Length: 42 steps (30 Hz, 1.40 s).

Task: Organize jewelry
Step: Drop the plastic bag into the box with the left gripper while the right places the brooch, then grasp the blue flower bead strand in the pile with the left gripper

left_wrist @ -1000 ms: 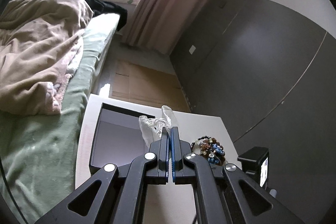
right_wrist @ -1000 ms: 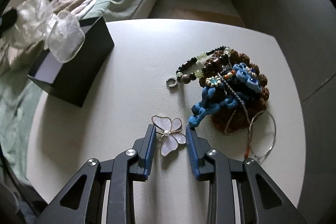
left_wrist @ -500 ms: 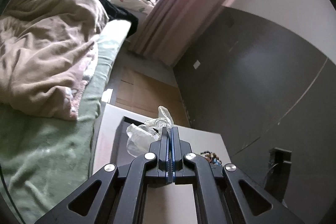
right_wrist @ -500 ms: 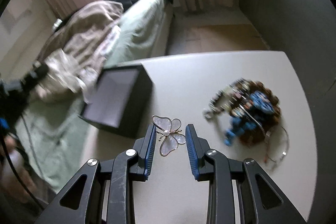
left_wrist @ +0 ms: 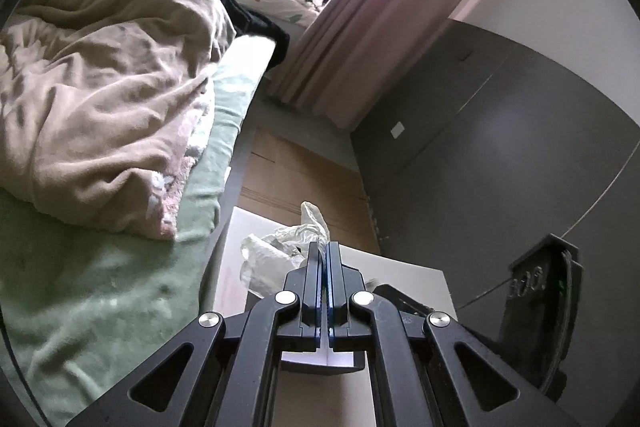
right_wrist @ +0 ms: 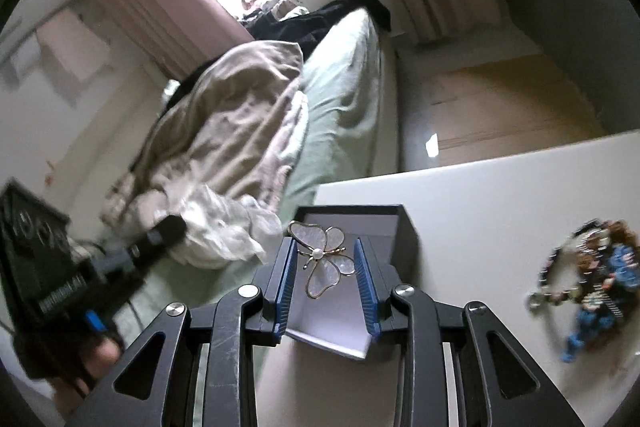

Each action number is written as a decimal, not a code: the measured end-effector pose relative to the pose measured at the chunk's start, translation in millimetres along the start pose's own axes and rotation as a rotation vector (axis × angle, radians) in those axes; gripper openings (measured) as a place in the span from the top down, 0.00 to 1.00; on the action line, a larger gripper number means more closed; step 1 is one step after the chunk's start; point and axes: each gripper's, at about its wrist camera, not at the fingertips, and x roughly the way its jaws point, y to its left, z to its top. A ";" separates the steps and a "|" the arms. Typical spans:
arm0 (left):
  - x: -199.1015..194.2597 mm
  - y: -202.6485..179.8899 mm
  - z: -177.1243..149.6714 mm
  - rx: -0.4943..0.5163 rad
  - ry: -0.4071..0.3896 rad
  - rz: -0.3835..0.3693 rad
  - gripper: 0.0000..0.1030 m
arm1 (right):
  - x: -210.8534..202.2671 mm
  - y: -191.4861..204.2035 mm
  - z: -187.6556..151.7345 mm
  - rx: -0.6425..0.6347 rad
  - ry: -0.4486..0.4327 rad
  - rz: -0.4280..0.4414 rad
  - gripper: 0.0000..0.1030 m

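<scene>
Right wrist view: the right gripper [right_wrist: 325, 281] fingers pinch the butterfly brooch [right_wrist: 325, 259] above the open box [right_wrist: 352, 227]; lower it inside before releasing; left gripper [left_wrist: 323, 267] fingers clamp a plastic bag [left_wrist: 280, 247].

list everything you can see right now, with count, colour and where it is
butterfly brooch: one, pearly white with gold edging, between the right tongs' fingers, above the box
box: one, black outside, pale inside, open, at the table's near-bed edge
jewelry pile: one heap, blue, brown and dark beads, on the table, right
plastic bag: one, clear, pinched in the left tongs
table: one, white
bed: one, green sheet, beige blanket
left tongs: one, black, shut
right tongs: one, black, blue pads
</scene>
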 end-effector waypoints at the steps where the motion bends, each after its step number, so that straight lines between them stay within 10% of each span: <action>1: 1.1 -0.2 0.5 0.001 0.001 0.000 1.00 | -1.0 -4.0 0.6 0.019 0.007 -0.015 0.41; 16: 28.7 -18.5 -10.4 0.023 0.109 0.014 0.96 | -62.0 -37.2 -11.7 0.051 -0.005 -0.159 0.20; 21: 18.8 -34.7 -18.0 0.108 0.065 0.077 0.10 | -82.4 -48.0 -13.4 0.072 -0.035 -0.164 0.20; 42: 29.8 -84.2 -60.2 0.193 0.131 -0.014 0.19 | -158.7 -121.9 -30.5 0.236 -0.117 -0.294 0.20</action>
